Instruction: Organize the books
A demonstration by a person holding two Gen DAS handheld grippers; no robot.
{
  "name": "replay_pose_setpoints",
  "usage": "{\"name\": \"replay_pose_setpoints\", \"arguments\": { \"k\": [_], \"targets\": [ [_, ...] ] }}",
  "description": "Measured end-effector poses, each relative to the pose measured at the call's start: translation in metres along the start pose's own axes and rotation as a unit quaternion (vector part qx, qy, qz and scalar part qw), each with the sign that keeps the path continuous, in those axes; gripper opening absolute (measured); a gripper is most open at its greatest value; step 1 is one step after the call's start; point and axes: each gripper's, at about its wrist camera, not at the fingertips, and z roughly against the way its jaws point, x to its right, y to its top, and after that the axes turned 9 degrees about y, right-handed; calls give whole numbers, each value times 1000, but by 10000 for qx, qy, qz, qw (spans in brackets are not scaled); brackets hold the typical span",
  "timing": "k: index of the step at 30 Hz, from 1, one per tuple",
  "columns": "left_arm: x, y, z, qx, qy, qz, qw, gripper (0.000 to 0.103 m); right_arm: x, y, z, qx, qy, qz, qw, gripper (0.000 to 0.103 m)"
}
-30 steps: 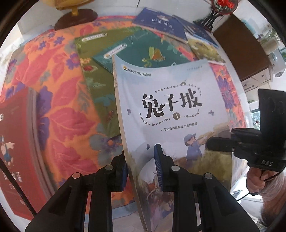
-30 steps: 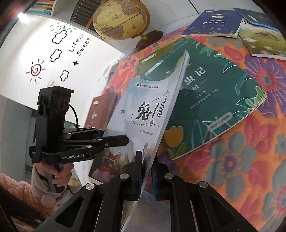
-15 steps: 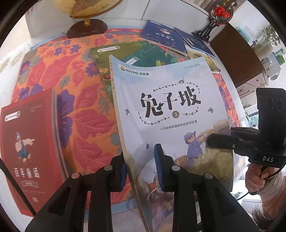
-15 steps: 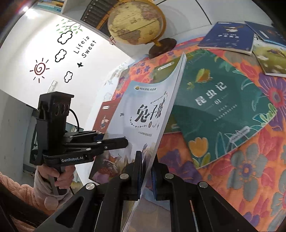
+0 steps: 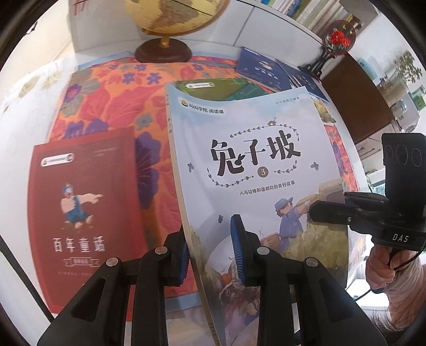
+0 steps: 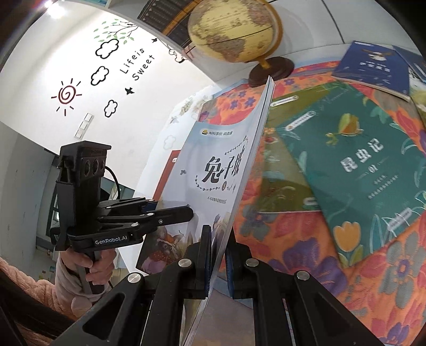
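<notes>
A light blue book (image 5: 253, 159) with a farmer on its cover hangs tilted above the flowered cloth (image 5: 106, 101), and both grippers hold it. My left gripper (image 5: 210, 252) is shut on its lower spine edge. My right gripper (image 6: 218, 255) is shut on the opposite edge of the book (image 6: 213, 170). The right gripper (image 5: 314, 210) also shows in the left wrist view, and the left gripper (image 6: 190, 210) in the right wrist view. A red book (image 5: 80, 199) lies flat to the left, beneath. A teal book (image 6: 359, 159) overlaps a green book (image 6: 282, 165) on the cloth.
A globe (image 5: 170, 18) stands at the back edge of the table. Dark blue books (image 6: 372, 69) lie at the far right. A round red-flower ornament (image 5: 338, 40) and a brown cabinet (image 5: 356, 106) are beyond. A hand (image 6: 90, 266) grips each handle.
Both grippers have carried the light blue book up and leftward over the cloth. The red book now shows almost whole in the left wrist view, and the globe has come closer.
</notes>
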Motion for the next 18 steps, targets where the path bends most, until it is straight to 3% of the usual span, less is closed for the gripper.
{"name": "replay_pose_setpoints", "arguments": {
  "k": [18],
  "targets": [
    [-78, -14, 18, 210, 141, 423, 9988, 27, -38, 20, -64, -166, 172, 97, 9997, 10]
  ]
}}
